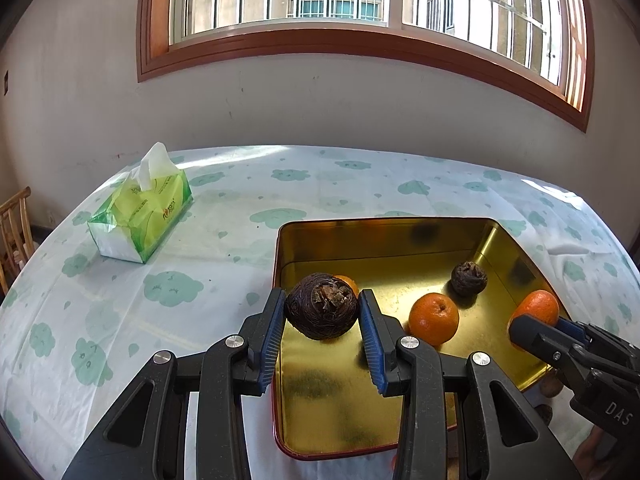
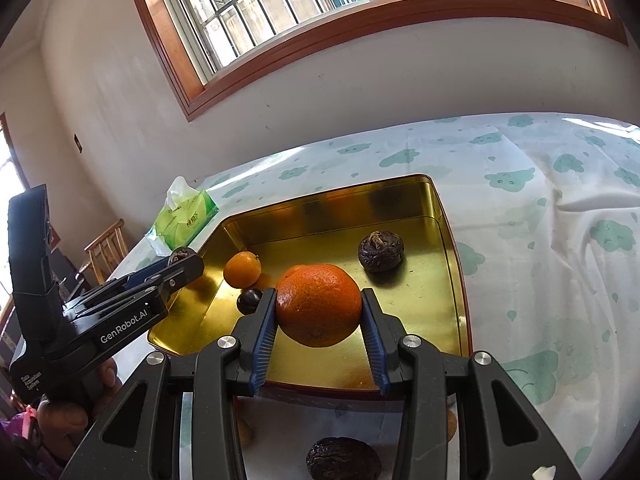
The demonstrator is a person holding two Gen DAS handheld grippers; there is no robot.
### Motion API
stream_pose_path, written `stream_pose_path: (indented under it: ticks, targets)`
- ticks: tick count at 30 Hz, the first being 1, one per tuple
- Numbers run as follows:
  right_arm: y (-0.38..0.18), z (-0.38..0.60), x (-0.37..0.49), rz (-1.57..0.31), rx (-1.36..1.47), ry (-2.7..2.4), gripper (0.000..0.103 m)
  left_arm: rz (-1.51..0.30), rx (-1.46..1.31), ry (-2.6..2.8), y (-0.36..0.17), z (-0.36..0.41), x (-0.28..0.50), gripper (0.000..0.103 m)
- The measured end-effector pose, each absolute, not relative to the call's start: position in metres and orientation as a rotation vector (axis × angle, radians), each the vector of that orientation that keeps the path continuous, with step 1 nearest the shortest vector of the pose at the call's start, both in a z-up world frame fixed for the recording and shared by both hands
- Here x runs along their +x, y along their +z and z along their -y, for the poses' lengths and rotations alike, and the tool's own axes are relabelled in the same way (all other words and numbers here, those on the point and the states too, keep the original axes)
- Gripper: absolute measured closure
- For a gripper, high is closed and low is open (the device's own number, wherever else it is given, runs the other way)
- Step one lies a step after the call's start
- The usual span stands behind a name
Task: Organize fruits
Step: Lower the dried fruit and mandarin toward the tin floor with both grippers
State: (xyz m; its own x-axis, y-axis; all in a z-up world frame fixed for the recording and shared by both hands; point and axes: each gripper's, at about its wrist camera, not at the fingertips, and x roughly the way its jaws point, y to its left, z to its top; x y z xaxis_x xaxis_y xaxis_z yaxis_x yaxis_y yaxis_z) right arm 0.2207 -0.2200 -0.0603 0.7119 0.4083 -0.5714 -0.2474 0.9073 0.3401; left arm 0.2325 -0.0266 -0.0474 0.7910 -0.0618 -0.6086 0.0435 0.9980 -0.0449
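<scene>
The left gripper [image 1: 322, 312] is pinching a dark wrinkled fruit [image 1: 322, 311], likely soft, while the right gripper [image 2: 319, 310] is squeezing a firm orange [image 2: 319, 305] mid-frame over the tin [image 1: 384, 226].

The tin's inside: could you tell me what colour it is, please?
Shiny gold inside the tin, clearest in the right wrist view.

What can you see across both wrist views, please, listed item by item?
Tin: one, gold inside, on the tablecloth.
Oranges: at least two, orange; one loose in the tin, one gripped.
Dark brown fruits: at least four; two loose in the tin, one gripped, one on the cloth nearer the person.
Tissue pack: one, green, left of the tin.
Tablecloth: one, white with green clouds.
Chair: one, wooden, far left.
Window: one, brown frame.
Left gripper: holds a dark brown fruit.
Right gripper: holds an orange.
</scene>
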Motion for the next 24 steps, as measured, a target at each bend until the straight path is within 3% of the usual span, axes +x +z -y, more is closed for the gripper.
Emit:
stream_pose_path:
  ticks: [24]
  targets:
    - [-0.0527, 0.2134, 0.2293, -0.68, 0.198, 0.375, 0.066, -0.668, -0.037, -0.057, -0.0497, 0.0234, 0.2385, 0.065]
